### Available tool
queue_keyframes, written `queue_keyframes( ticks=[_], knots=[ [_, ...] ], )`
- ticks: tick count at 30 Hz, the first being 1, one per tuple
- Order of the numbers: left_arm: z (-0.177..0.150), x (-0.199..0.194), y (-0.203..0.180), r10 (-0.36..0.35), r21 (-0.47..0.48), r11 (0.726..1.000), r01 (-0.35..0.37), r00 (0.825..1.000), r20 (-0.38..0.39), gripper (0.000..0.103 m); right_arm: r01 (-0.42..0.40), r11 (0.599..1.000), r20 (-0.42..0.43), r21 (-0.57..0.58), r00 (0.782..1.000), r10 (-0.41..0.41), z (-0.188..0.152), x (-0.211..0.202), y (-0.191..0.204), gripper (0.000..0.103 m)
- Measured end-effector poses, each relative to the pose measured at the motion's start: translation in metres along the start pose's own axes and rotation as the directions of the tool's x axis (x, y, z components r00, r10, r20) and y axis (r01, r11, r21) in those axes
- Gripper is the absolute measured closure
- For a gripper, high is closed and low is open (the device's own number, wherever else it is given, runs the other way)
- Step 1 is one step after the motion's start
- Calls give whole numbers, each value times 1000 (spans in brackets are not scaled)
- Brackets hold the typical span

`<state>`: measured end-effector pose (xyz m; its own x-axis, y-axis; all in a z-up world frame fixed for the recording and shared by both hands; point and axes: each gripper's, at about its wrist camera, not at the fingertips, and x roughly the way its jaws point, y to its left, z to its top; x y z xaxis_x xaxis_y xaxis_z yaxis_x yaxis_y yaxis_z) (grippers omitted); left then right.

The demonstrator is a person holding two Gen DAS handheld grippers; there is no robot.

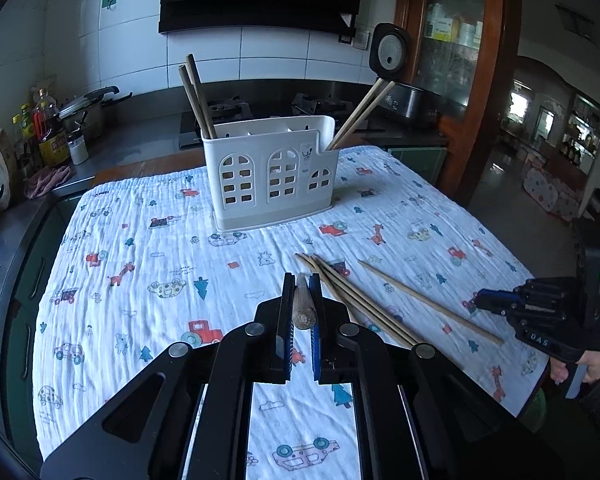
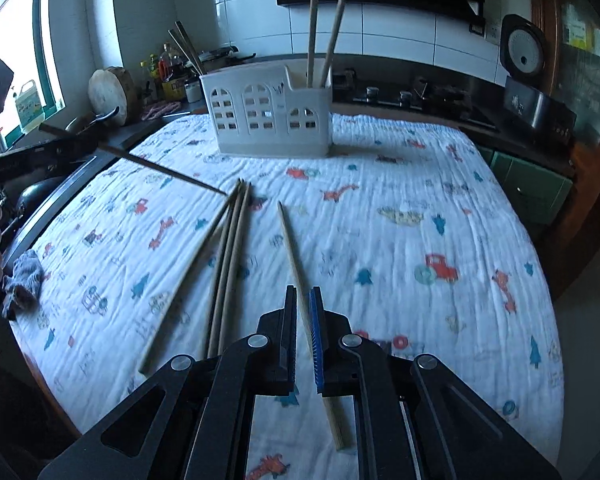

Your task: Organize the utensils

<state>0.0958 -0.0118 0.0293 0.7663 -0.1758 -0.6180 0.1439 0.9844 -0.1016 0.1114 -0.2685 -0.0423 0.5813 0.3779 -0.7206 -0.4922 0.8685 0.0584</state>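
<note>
A white utensil holder (image 1: 271, 171) stands on the patterned cloth, with two chopsticks at its left end (image 1: 198, 98) and two at its right end (image 1: 362, 114). It also shows in the right wrist view (image 2: 266, 116). My left gripper (image 1: 302, 286) is shut on a brown chopstick (image 1: 302, 304), seen end-on; in the right wrist view this held chopstick (image 2: 160, 168) slants down to the cloth. Several loose chopsticks (image 1: 360, 300) lie on the cloth. My right gripper (image 2: 302, 296) straddles a pale chopstick (image 2: 296, 256) lying on the cloth, jaws narrowly apart.
The cloth-covered table (image 1: 140, 264) has a dark counter (image 1: 112, 152) behind it with oil bottles (image 1: 48, 128), a pot and a stove. A rice cooker (image 2: 536, 92) sits at the right. A grey rag (image 2: 24, 276) lies at the table's left edge.
</note>
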Motion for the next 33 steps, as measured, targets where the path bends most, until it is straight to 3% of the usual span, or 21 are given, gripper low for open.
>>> queue_keyframes(
  ticks=[6, 19, 28, 33],
  knots=[
    [3, 1, -4, -1, 4, 1000, 1, 1000, -4, 97, 21, 1000, -51, -19, 998, -22, -31, 12, -2, 96],
    [4, 1, -7, 1, 8, 1000, -1, 1000, -6, 97, 20, 1000, -57, -18, 998, -21, -42, 16, -7, 90],
    [3, 0, -3, 5, -8, 1000, -5, 1000, -7, 97, 45, 998, -27, -54, 999, -47, -43, 8, 0, 94],
    [6, -2, -2, 10, -4, 1000, -10, 1000, 1, 97, 48, 994, 53, -95, 998, -43, -21, -18, 12, 96]
  ],
)
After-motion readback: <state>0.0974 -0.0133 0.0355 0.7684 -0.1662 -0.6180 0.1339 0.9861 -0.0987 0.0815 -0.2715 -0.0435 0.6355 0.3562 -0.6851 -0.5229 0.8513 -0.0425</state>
